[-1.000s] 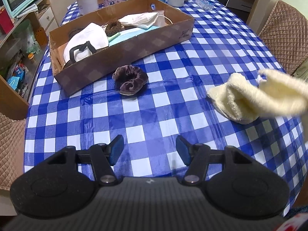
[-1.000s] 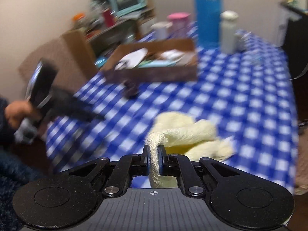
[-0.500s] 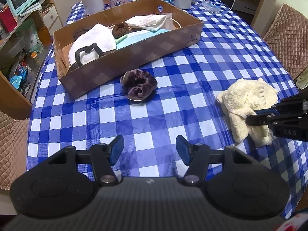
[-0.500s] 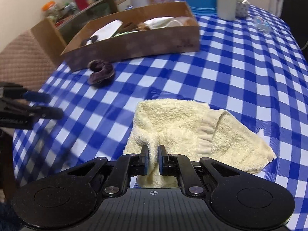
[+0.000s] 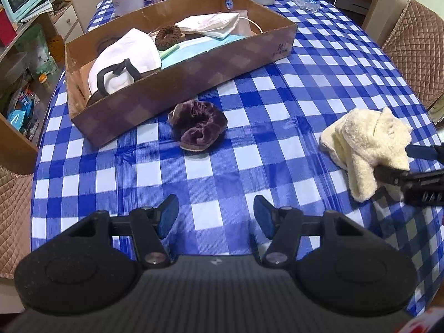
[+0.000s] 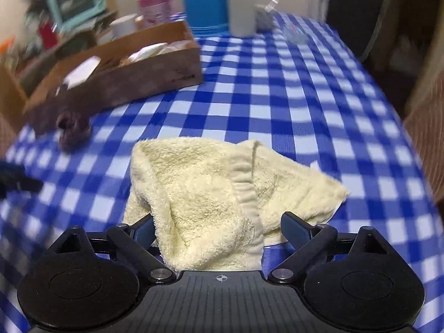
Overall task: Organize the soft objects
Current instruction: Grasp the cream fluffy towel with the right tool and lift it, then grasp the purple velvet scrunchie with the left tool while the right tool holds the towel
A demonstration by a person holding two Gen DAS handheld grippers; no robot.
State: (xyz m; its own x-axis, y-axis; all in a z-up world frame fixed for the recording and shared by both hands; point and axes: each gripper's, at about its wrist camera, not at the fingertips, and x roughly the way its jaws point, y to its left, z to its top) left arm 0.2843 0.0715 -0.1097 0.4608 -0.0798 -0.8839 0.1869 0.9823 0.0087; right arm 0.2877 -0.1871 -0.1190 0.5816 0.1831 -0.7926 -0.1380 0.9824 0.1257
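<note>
Right gripper jaws opening, cream towel lying loose between; regrip a flat corner (box far-left). Left gripper half-open, empty.

towel cream | scrunchie dark purple | tablecloth blue-white check

Towel down, right claw opening
</note>
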